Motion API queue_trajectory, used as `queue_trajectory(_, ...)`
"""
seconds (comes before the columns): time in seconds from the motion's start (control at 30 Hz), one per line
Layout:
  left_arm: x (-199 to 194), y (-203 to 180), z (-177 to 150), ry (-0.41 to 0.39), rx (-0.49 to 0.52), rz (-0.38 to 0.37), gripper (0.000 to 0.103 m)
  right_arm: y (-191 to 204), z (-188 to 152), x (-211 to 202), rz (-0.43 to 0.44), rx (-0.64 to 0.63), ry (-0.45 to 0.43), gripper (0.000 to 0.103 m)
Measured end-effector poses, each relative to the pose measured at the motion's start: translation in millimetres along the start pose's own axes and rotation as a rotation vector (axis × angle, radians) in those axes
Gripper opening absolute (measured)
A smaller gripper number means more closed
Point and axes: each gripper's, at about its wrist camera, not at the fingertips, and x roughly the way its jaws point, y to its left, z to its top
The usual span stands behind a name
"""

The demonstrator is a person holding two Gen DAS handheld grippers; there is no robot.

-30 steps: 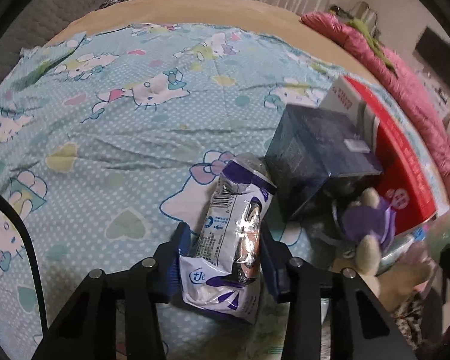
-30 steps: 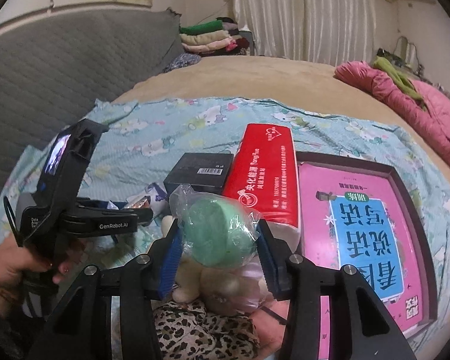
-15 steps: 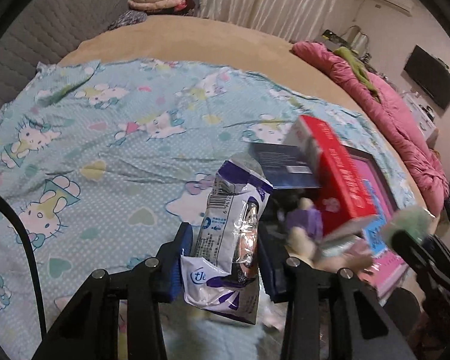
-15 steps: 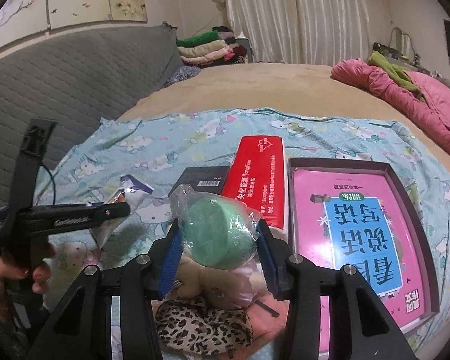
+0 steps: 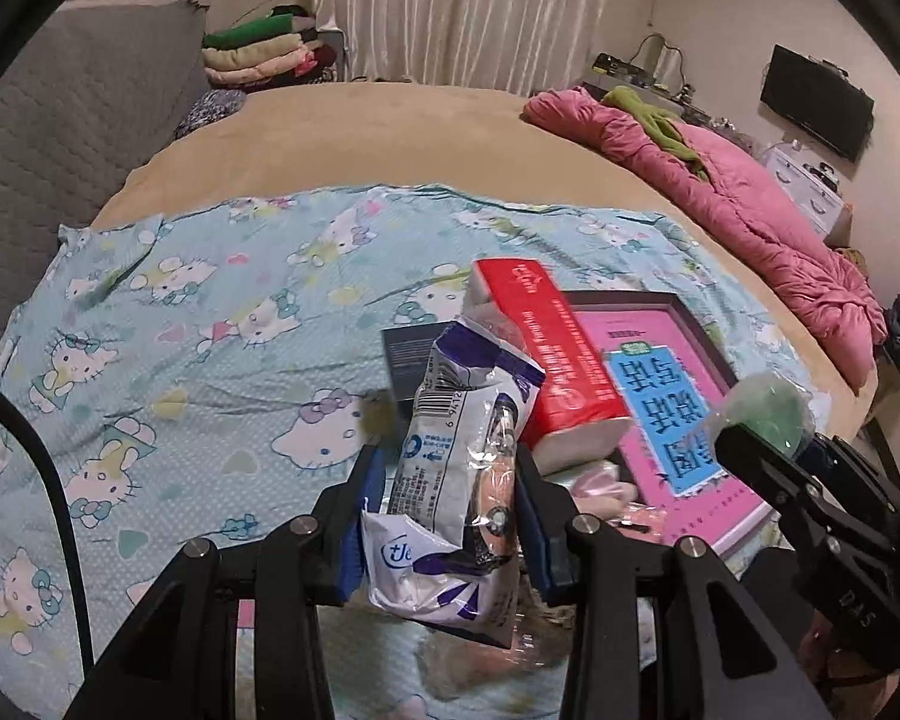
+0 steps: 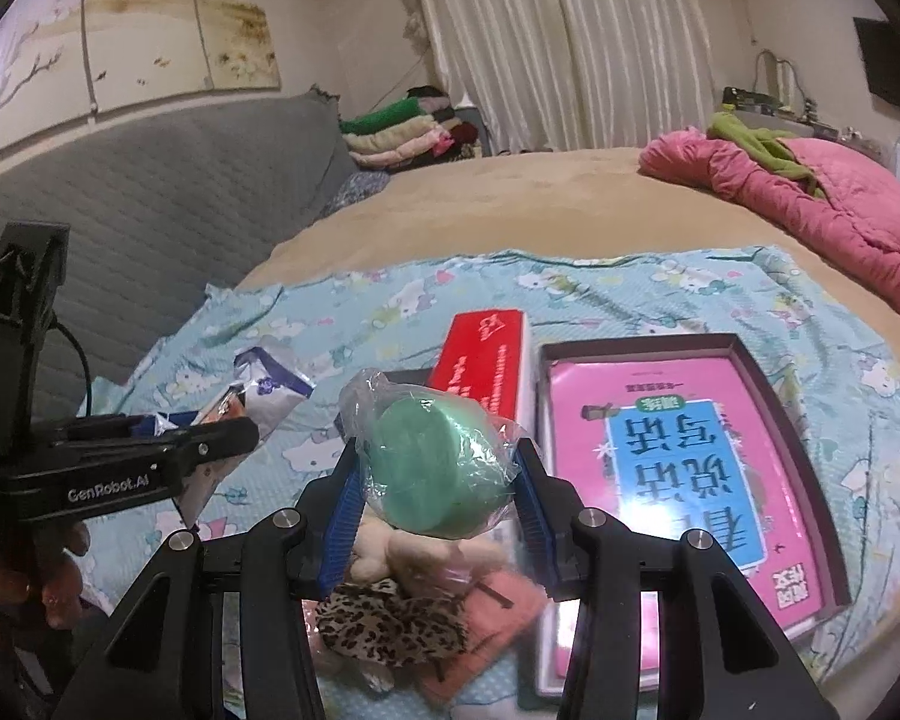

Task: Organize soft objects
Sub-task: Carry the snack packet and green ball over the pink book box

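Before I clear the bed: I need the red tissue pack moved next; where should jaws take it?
Grip the red tissue pack across its narrow width, coming from above. It lies long and flat between the dark box and the pink book, so its ends are harder to reach.

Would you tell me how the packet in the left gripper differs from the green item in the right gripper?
The white-and-purple packet is long, flat and crinkled; the green item is round and plump. The packet is printed with a barcode; the green item is plain inside clear wrap. Both are held above the bed, one in the left gripper, one in the right gripper.
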Motion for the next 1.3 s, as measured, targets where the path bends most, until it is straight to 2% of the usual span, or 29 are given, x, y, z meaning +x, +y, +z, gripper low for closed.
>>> queue_trajectory(0.5,-19,-57,2,0.006,0.063,-0.047,0.042,-49,2,-44,-0.051,0.104,-0.083,0.049)
queue_trajectory(0.9,-8,-100,3,0.048,0.115,-0.088,0.042,-81,0,-62,-0.084,0.179,-0.125,0.049)
queue_trajectory(1.13,14,-126,0,0.089,0.146,-0.119,0.042,-105,-5,-59,-0.110,0.234,-0.105,0.049)
queue_trajectory(1.3,38,-148,-6,0.147,0.178,-0.149,0.042,-129,-15,-50,-0.170,0.294,-0.035,0.049)
